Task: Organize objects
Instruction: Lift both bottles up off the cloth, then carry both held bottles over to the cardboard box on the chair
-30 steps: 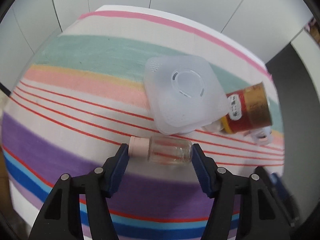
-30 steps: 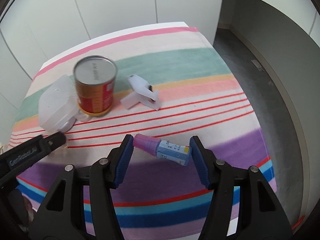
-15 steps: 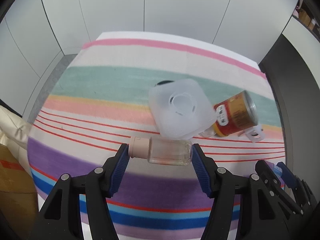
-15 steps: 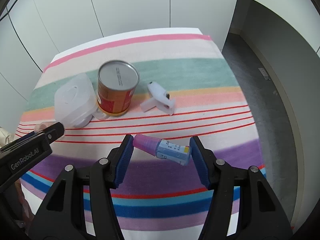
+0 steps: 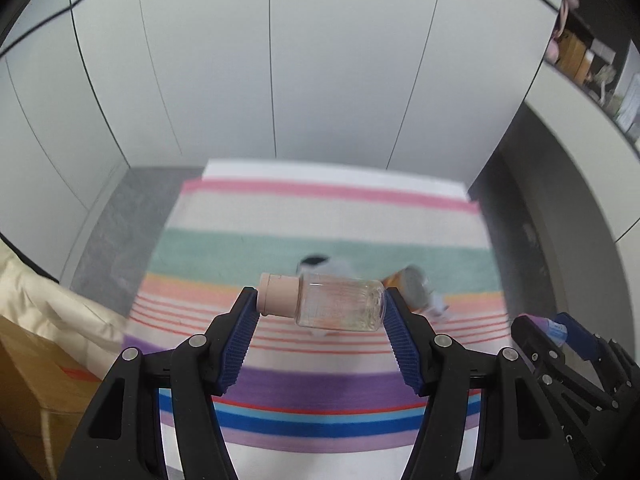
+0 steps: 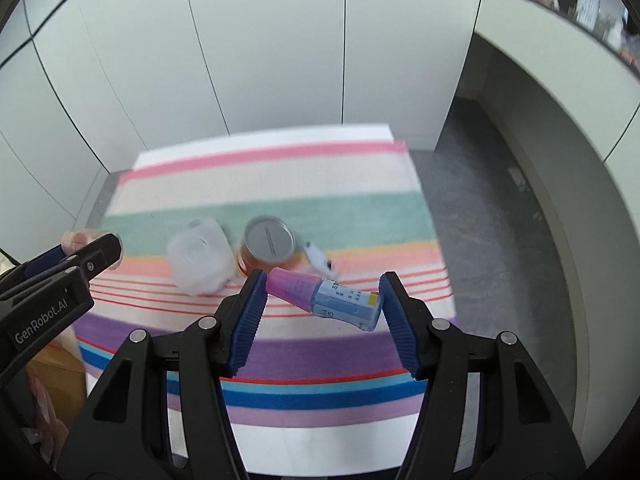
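Observation:
My left gripper [image 5: 320,304] is shut on a clear bottle with a pink cap [image 5: 340,306], held sideways high above the striped table [image 5: 320,208]. My right gripper [image 6: 322,296] is shut on a small blue bottle with a purple cap [image 6: 332,300], also held sideways above the table. On the table stand a translucent white plastic box [image 6: 198,266], a red and gold can [image 6: 268,246] and a small white clip-like object [image 6: 318,258]. The left gripper also shows in the right wrist view [image 6: 68,264].
White wall panels stand behind the table. Grey floor [image 6: 500,240] lies to the right of the table. A cardboard box [image 5: 32,376] and cream fabric [image 5: 48,312] sit at the left of the table.
Both grippers have risen and pulled back from the table with their bottles still held. The table objects now look smaller and farther away.

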`<action>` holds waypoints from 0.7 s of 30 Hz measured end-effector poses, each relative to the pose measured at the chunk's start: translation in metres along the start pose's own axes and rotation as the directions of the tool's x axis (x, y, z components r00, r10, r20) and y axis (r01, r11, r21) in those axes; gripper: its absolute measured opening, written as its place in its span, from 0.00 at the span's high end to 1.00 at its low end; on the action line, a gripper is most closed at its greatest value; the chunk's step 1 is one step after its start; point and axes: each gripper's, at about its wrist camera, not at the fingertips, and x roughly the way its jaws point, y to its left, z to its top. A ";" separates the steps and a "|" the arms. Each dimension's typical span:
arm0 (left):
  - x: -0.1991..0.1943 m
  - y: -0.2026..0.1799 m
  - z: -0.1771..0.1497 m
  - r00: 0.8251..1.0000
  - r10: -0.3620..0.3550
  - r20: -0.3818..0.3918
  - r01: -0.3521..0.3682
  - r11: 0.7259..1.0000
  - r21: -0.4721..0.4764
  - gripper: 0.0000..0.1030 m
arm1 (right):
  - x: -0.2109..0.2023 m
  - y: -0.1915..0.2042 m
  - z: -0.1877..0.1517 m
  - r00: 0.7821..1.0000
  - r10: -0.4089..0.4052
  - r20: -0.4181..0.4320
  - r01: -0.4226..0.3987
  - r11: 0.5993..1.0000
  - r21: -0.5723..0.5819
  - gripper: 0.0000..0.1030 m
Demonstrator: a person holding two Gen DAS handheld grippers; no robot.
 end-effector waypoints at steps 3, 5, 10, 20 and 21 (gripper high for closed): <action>-0.041 -0.008 0.017 0.999 -0.009 0.047 0.008 1.000 0.023 0.38 | -0.043 0.000 0.020 0.999 0.005 0.046 -0.004 1.000 -0.022 0.41; -0.064 -0.011 0.026 0.998 -0.014 0.068 0.011 0.999 0.034 0.38 | -0.068 0.000 0.031 0.997 0.010 0.075 -0.007 1.000 -0.029 0.41; -0.123 -0.014 0.043 0.993 -0.008 0.117 0.001 0.998 0.059 0.38 | -0.131 0.003 0.051 0.989 0.020 0.146 -0.013 0.999 -0.049 0.41; -0.181 -0.014 0.043 0.989 -0.009 0.146 -0.002 0.997 0.075 0.38 | -0.200 0.007 0.056 0.980 0.032 0.194 -0.018 0.997 -0.074 0.41; -0.184 -0.014 0.043 0.989 -0.009 0.146 -0.002 0.997 0.078 0.38 | -0.201 0.006 0.055 0.980 0.034 0.195 -0.020 0.997 -0.075 0.41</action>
